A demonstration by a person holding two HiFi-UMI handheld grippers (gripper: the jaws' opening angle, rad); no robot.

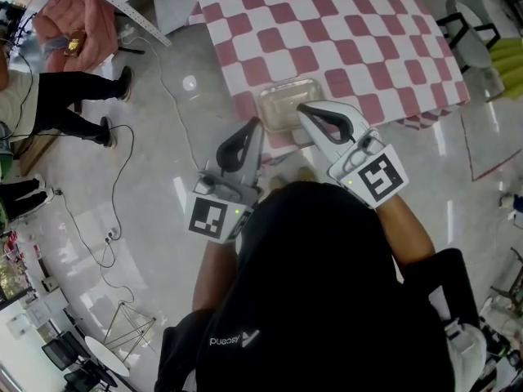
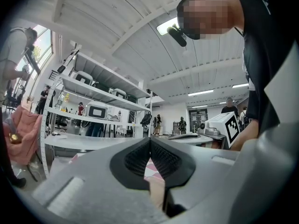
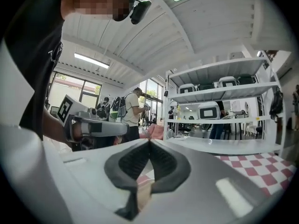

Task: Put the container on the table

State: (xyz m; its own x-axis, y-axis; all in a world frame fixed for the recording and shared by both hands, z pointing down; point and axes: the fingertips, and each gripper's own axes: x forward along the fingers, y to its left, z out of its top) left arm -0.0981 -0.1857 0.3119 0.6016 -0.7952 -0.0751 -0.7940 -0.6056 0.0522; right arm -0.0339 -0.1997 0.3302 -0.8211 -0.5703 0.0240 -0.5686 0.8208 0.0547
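A clear, shallow plastic container (image 1: pixel 284 102) sits on the red-and-white checked table (image 1: pixel 343 23), close to its near edge. In the head view my left gripper (image 1: pixel 257 124) is just off the container's near left corner, with its tips together. My right gripper (image 1: pixel 301 108) is at the container's near right edge, and its tips are pressed together too. The left gripper view shows that gripper's (image 2: pixel 150 139) pads meeting with nothing between them. The right gripper's (image 3: pixel 149 142) pads also meet on nothing, and the checked cloth (image 3: pixel 264 164) lies low at the right.
A person's legs (image 1: pixel 73 96) stand at the left, near a pink jacket (image 1: pixel 78 15) and a cable (image 1: pixel 114 186) on the glossy floor. A chair (image 1: pixel 470 31) is at the table's far right. Metal shelves (image 2: pixel 93 111) with appliances stand behind.
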